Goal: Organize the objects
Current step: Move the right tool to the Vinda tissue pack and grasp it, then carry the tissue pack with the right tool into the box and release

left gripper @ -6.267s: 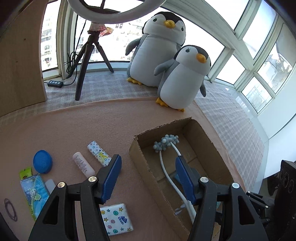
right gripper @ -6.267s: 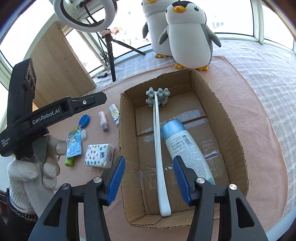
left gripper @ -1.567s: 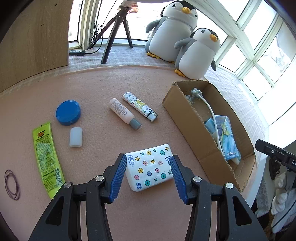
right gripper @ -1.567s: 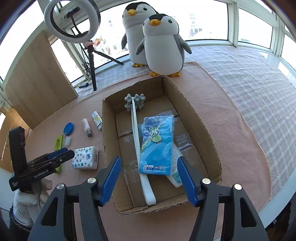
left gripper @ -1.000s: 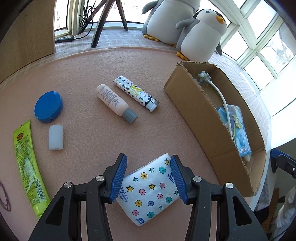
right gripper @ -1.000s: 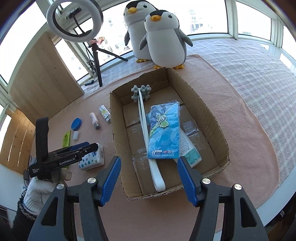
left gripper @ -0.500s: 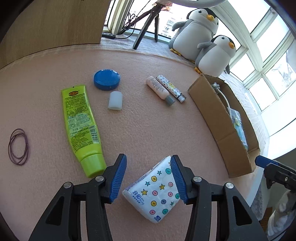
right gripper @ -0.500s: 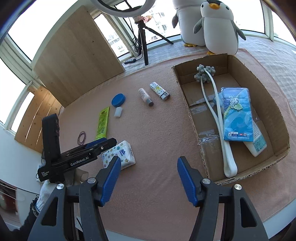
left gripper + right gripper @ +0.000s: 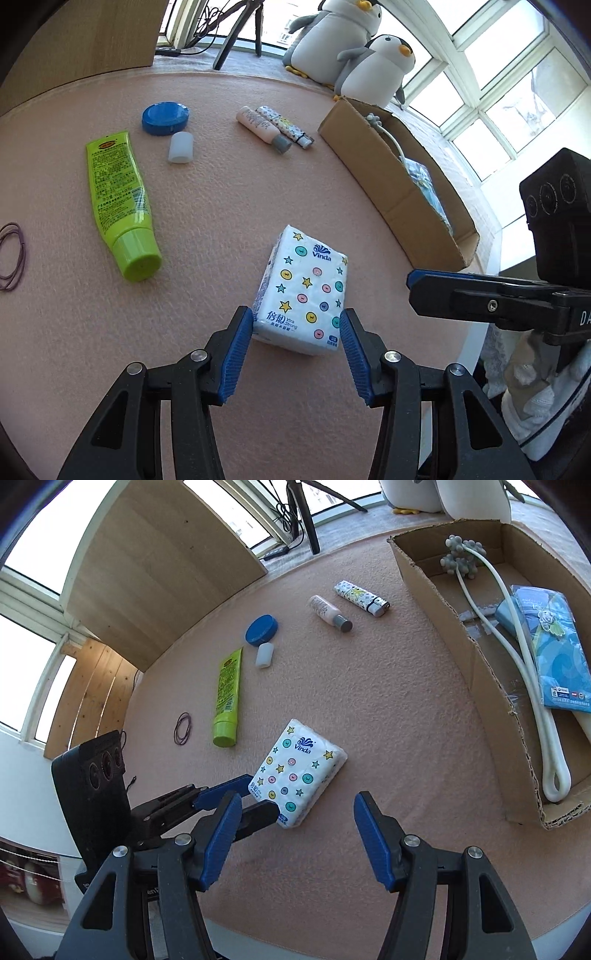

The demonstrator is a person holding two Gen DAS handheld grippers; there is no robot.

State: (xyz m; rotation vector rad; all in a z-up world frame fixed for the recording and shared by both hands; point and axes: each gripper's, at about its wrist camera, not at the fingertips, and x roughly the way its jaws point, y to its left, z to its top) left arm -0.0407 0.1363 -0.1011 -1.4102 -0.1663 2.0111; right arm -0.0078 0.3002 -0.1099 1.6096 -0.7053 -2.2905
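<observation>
Straddling the near end of the tissue pack [image 9: 303,295], whose long axis points straight away, the left gripper [image 9: 295,345] has its jaws apart just outside its sides, while the right gripper [image 9: 297,836] hangs wide and empty.

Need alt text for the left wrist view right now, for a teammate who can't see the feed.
The left gripper has its blue fingers on either side of a Vinda tissue pack lying on the pink mat. Beyond lie a green tube, blue lid, small bottle and lighter; the cardboard box sits right.
</observation>
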